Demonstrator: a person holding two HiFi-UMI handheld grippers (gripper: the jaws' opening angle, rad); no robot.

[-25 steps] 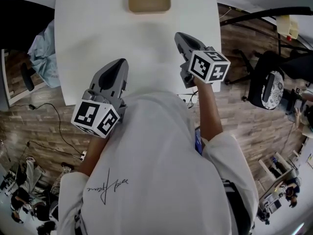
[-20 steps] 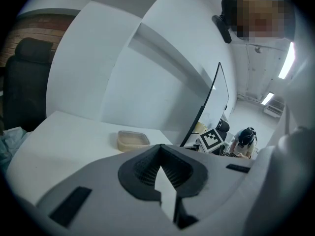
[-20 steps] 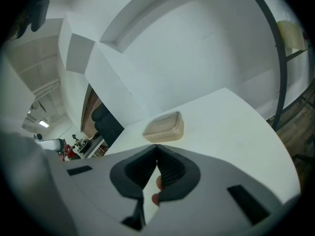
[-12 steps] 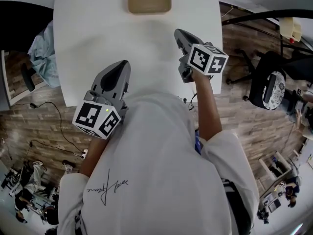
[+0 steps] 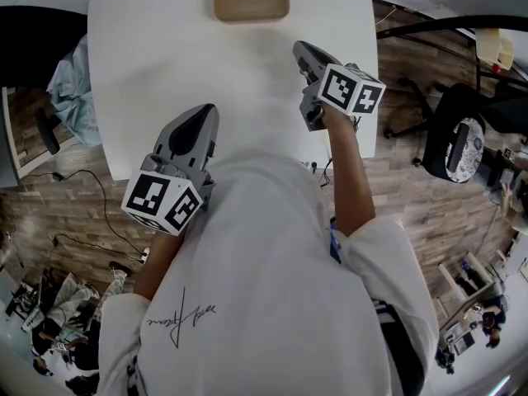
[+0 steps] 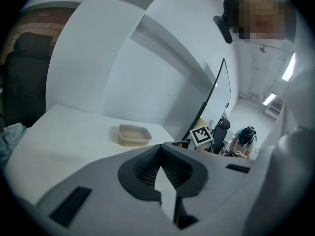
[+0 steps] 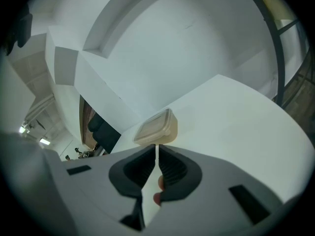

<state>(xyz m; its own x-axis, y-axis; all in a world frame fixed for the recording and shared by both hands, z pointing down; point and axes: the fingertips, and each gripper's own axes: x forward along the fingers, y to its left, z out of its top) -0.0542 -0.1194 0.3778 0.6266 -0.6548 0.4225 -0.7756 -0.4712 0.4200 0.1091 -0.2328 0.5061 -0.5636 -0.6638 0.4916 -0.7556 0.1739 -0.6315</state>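
Left claw [image 5: 200, 112] closed, jaws together on nothing, poised over the near edge of the white desk [image 5: 157, 48]. Right claw [image 5: 300, 49] likewise closed and empty, farther forward over the desk, aimed at the tan lidded container [image 5: 252, 0] at the far edge, well apart from both.

Office/lab-type workspace: wood-look floor [image 5: 412, 213] w/ loose cables [image 5: 78, 190], plain white table [image 5: 148, 48], rolling office chair [image 5: 450, 151], dark chair [image 6: 29, 77] by the wall, strip ceiling lights [image 6: 287, 65], seated person [image 6: 244, 137] in bkgd.
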